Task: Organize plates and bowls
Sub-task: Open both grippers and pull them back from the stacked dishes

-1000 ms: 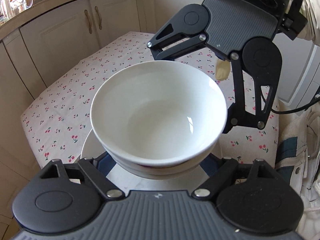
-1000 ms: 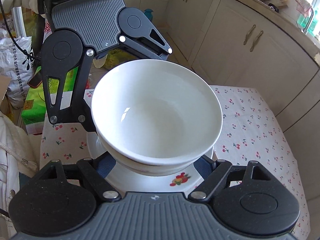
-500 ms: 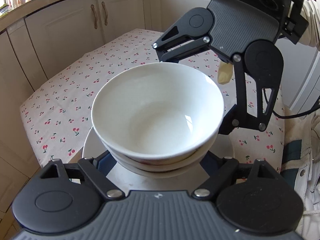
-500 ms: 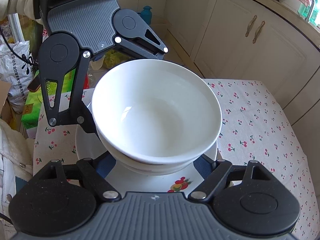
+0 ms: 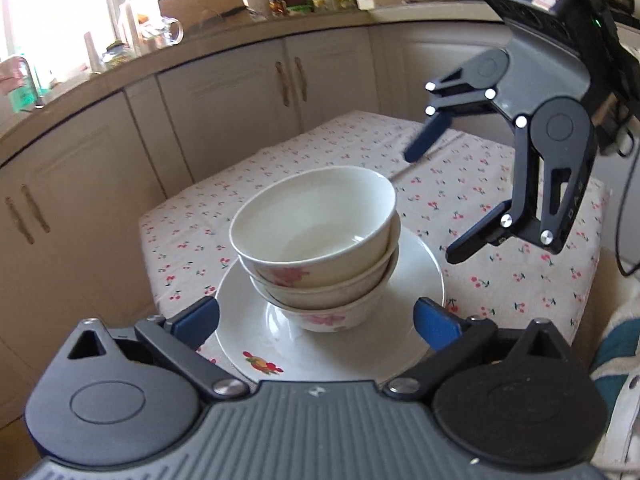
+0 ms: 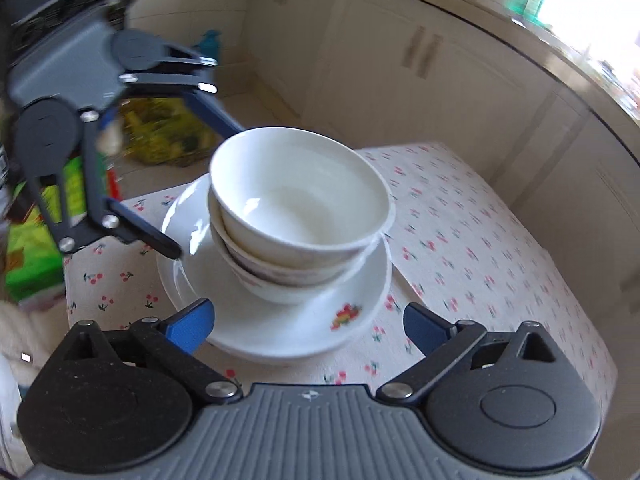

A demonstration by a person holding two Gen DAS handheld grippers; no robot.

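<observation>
Three bowls (image 5: 316,216) sit nested on a plate (image 5: 416,276), which rests on the tabletop (image 5: 520,280) (near one end); cabinets (image 5: 224,96) stand behind it.

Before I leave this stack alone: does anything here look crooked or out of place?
Yes, slightly. The three nested bowls lean instead of sitting level, and they stand off-centre on the plate, nearer its far edge. Nothing looks spilled or broken. The left gripper and right gripper are open and clear of the stack.
</observation>
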